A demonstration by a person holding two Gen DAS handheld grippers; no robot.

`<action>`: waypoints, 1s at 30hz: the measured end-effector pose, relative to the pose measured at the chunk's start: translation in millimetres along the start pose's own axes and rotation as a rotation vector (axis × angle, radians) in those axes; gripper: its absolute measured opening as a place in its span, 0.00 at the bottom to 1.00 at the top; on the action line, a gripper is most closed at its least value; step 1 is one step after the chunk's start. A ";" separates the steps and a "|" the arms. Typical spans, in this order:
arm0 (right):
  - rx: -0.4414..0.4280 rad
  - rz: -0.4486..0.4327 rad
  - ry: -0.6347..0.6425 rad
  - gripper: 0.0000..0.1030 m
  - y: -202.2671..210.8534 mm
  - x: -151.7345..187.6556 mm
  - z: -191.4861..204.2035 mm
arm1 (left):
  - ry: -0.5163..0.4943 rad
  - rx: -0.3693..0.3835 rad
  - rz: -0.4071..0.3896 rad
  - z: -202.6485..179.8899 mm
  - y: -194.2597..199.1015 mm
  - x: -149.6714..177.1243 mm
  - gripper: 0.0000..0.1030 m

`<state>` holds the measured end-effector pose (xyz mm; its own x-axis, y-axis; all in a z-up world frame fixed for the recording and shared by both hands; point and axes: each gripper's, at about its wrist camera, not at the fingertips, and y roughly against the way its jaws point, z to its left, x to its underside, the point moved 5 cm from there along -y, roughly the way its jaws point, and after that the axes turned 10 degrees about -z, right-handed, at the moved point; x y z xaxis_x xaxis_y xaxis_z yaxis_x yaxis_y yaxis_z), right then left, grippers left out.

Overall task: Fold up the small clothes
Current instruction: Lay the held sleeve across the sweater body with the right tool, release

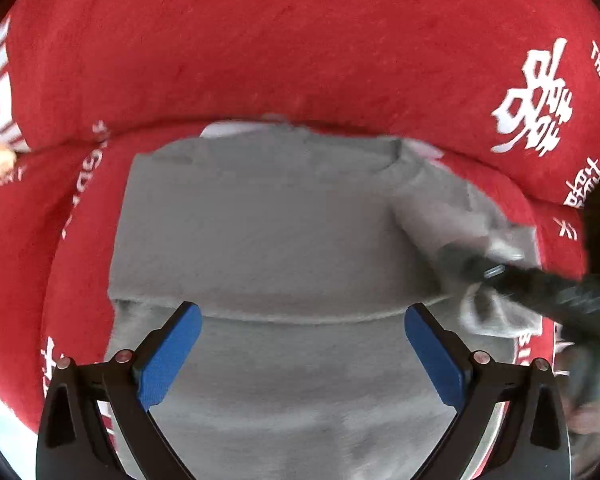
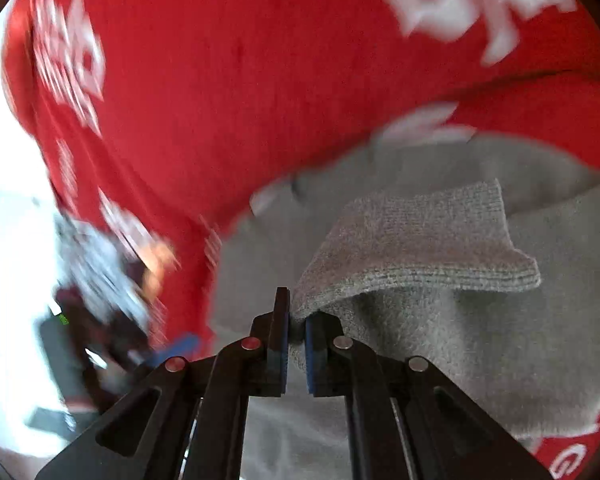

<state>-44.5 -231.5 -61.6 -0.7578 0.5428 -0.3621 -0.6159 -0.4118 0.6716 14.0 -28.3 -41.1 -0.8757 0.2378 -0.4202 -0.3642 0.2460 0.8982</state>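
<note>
A small grey knit sweater (image 1: 260, 232) lies flat on a red blanket (image 1: 260, 48) with white lettering, its bottom part folded up across the body. My left gripper (image 1: 302, 344) hovers above the sweater with its blue pads wide apart and nothing between them. The right gripper (image 1: 476, 264) comes in from the right edge, holding the sweater's sleeve. In the right wrist view my right gripper (image 2: 297, 332) is shut on the grey sleeve (image 2: 416, 248), whose ribbed cuff end hangs lifted over the sweater body (image 2: 520, 340).
The red blanket (image 2: 220, 100) covers the whole surface around the sweater. A blurred view of the left gripper and a hand (image 2: 112, 280) shows at the left of the right wrist view, beside a bright white area (image 2: 8, 220).
</note>
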 end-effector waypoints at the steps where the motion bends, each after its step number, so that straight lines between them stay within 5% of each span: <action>1: 0.039 0.045 0.025 0.09 -17.8 12.5 1.5 | -0.012 -0.012 0.014 7.8 -2.0 2.8 0.99; 5: 0.185 0.148 0.010 0.14 -50.3 42.0 -10.8 | -0.059 -0.072 0.018 36.0 -7.8 4.9 0.99; 8: 0.187 0.071 -0.058 0.47 -31.7 39.0 -12.5 | -0.065 -0.094 0.010 47.1 -10.0 4.7 0.99; 11: 0.214 -0.031 -0.159 0.46 -11.0 21.0 -24.2 | -0.058 -0.096 0.008 55.2 -11.3 4.0 0.99; 14: 0.296 -0.063 -0.183 0.08 -10.9 4.6 -29.2 | -0.039 -0.070 0.008 61.1 -4.5 2.6 0.99; 20: 0.213 0.004 0.143 0.08 -60.4 -4.9 56.1 | -0.001 -0.051 0.032 90.7 -5.5 4.1 0.99; 24: 0.238 0.151 0.287 0.23 -107.5 29.0 79.4 | 0.051 -0.028 0.056 106.2 -11.4 6.4 0.99; 26: 0.265 0.210 0.312 0.31 -114.8 43.7 75.8 | 0.063 0.006 0.063 104.5 -13.0 5.5 0.99; 30: 0.250 0.187 0.216 0.43 -85.1 48.4 58.4 | 0.082 0.122 0.089 82.8 -20.6 2.1 0.99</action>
<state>-16.2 -127.4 -98.6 -0.8964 0.2978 -0.3284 -0.4115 -0.2833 0.8663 45.9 44.9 -71.1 -0.9276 0.1870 -0.3234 -0.2474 0.3411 0.9069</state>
